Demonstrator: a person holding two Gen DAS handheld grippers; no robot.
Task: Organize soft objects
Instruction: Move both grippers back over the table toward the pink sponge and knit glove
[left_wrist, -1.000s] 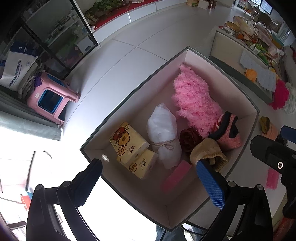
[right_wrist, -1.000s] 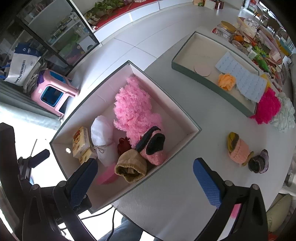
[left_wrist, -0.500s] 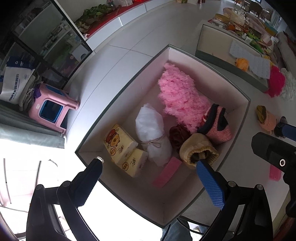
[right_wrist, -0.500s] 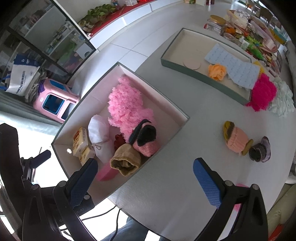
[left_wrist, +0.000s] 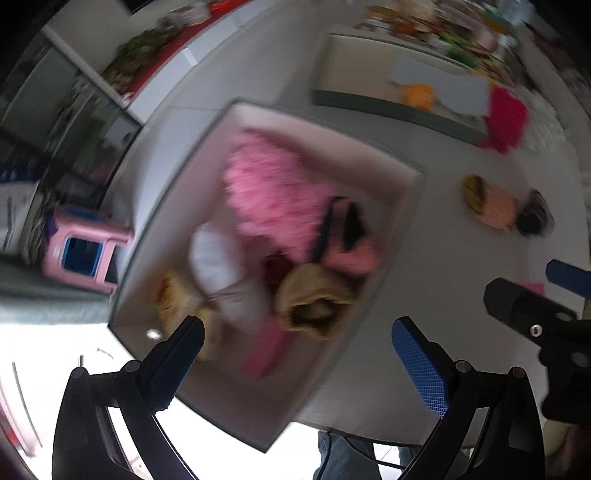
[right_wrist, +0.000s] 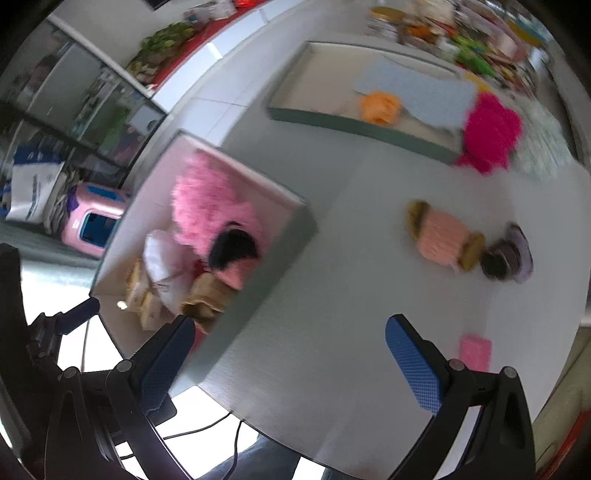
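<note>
Blur smeared the left wrist view: the left gripper (left_wrist: 295, 354), jaws apart and empty, had swung rightward off the box (left_wrist: 413, 184), so the pink knit sock (left_wrist: 495, 210) and dark sock (left_wrist: 535, 218) on the desk (left_wrist: 424, 258) now showed.

The right wrist view had shifted likewise; the right gripper (right_wrist: 288, 358), jaws apart and empty, hung over bare desk, the socks nearer centre, well apart from it. Judged from this, the loose socks were the next pickup.

Fluffy pink cloth (left_wrist: 269, 192); knitted tan sock (left_wrist: 314, 295); matt grey table (right_wrist: 332, 314); textured blue fingers (right_wrist: 413, 365).
</note>
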